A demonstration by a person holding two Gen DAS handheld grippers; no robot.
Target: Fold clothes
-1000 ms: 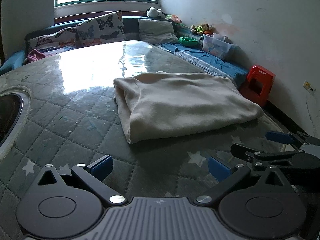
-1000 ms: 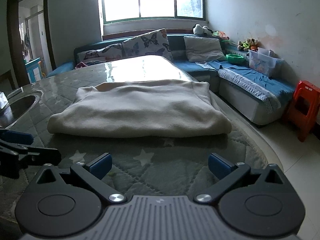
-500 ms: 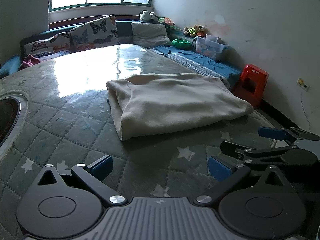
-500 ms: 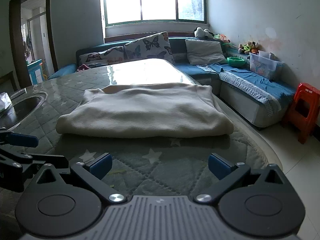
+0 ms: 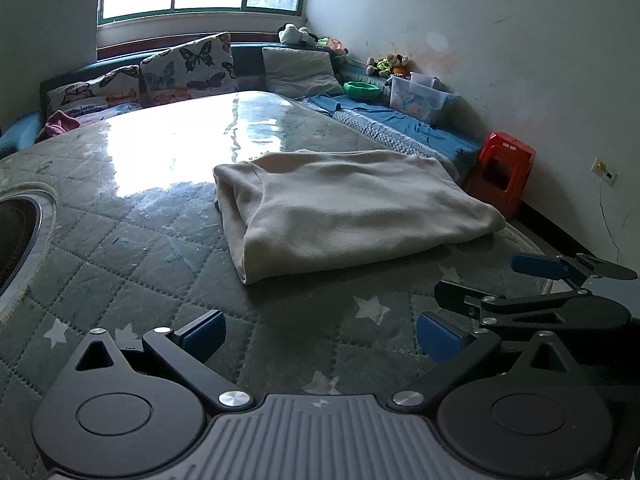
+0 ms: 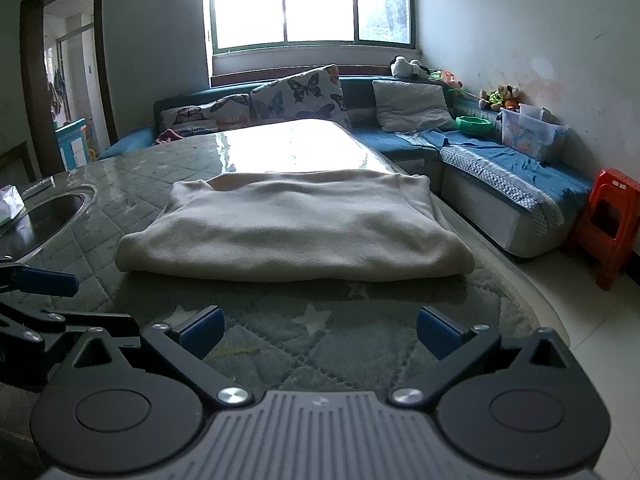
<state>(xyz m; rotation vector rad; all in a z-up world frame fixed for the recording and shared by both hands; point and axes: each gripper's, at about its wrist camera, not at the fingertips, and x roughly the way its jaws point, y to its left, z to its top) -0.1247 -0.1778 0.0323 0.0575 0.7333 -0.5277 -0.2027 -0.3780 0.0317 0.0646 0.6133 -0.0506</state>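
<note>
Left wrist view: the left gripper (image 5: pixel 318 336) hangs low over the quilted table cover (image 5: pixel 120 264), its blue-padded fingers (image 5: pixel 202 334) spread wide with nothing between them.
Right wrist view: the right gripper (image 6: pixel 318 334) is likewise splayed and empty, its blue pads (image 6: pixel 438 336) apart above a star-printed patch of the cover.
Each gripper seen from the other: the right gripper shows at the right edge of the left view, the left gripper at the left edge of the right view; both sit side by side at the near rim of the table.
Garment: a cream fleece garment (image 6: pixel 296 226) lies folded into a thick rectangle on the table, just ahead of both grippers and touching neither; its rounded fold faces the right gripper, and its layered edge faces the left gripper.
Table: a glossy sheet over the green quilt reflects the window (image 6: pixel 308 0); a round metal-rimmed recess (image 5: pixel 20 236) is set in at the left.
Beyond: a blue corner sofa (image 6: pixel 500 168) carries butterfly cushions (image 6: pixel 298 96), a grey pillow (image 6: pixel 412 106), a green bowl (image 6: pixel 474 124), a clear storage box (image 6: pixel 530 134) and soft toys (image 6: pixel 500 96).
Floor: a red plastic stool (image 6: pixel 606 224) stands by the wall at the right.
</note>
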